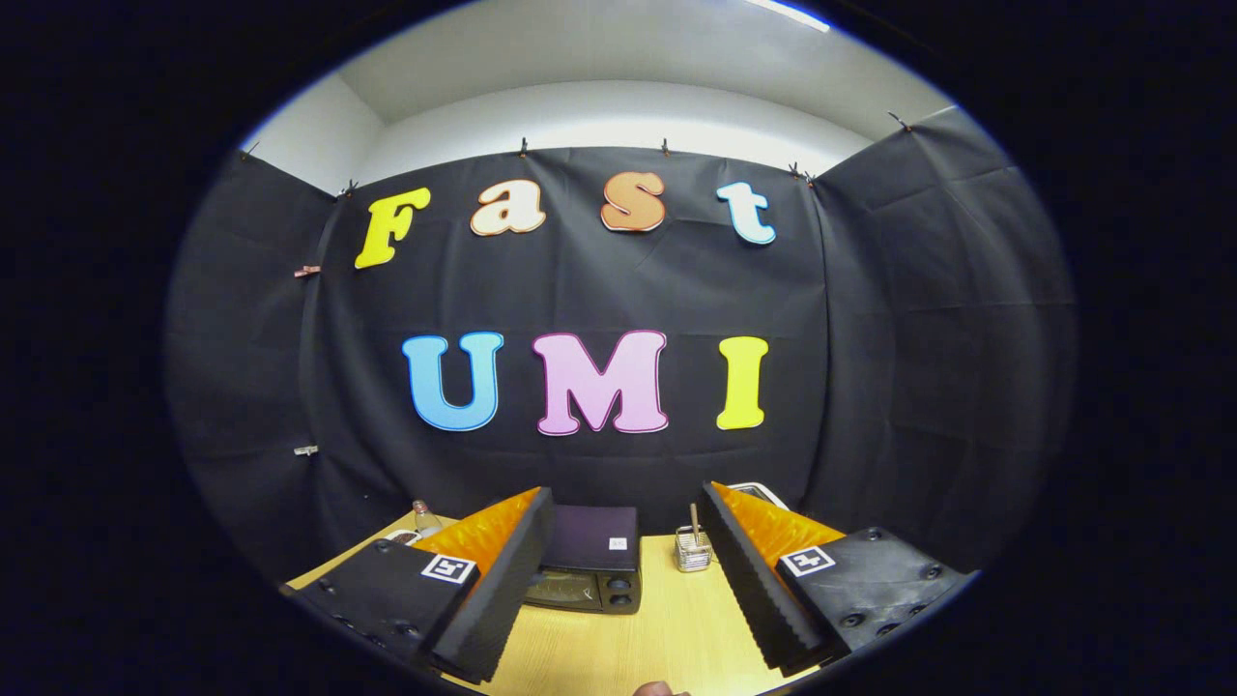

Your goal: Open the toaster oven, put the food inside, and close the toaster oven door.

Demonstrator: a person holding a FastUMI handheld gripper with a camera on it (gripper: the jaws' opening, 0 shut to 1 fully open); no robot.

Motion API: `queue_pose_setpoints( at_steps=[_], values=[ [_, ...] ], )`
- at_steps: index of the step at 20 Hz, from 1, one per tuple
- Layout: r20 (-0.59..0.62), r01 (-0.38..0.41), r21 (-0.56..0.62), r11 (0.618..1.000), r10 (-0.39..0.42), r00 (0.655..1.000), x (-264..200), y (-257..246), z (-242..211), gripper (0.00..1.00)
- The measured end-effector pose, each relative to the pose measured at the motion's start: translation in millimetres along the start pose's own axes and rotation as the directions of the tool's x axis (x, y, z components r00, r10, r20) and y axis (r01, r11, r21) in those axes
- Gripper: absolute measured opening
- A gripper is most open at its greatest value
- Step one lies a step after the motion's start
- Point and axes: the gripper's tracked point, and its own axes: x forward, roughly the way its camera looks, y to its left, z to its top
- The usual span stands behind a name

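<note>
Black cloth walls back a wooden table where the closed toaster oven sits near its far edge, beyond the gripper whose jaws stand wide apart, holding nothing, beside a small glass holder.

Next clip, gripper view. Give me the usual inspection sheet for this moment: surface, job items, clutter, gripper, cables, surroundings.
Surface: light wooden table, bare between the jaws.
Job's things: toaster oven stands beyond the jaws toward the back of the table, door shut. The food cannot be made out; a small brownish thing at the near table edge is too cut off to identify.
Clutter: small clear holder with a stick standing in it, right of the oven; a small bottle behind the left finger; a pale flat object behind the right finger.
Gripper: gripper jaws wide open, holding nothing, well short of the oven.
Cables: nothing seen.
Surroundings: black cloth booth walls, white wall above.
</note>
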Motion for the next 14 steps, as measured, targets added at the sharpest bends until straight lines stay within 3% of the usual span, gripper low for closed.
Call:
queue_pose_setpoints(
  at_steps=[7, 14],
  values=[
    [0.05, -0.007, -0.048, 0.999, 0.009, 0.999, -13.3, -27.7, 14.9, 0.98],
    [0.03, -0.025, -0.007, 1.0, 0.025, 0.999, -15.4, -32.4, 8.2, 0.98]
  ],
)
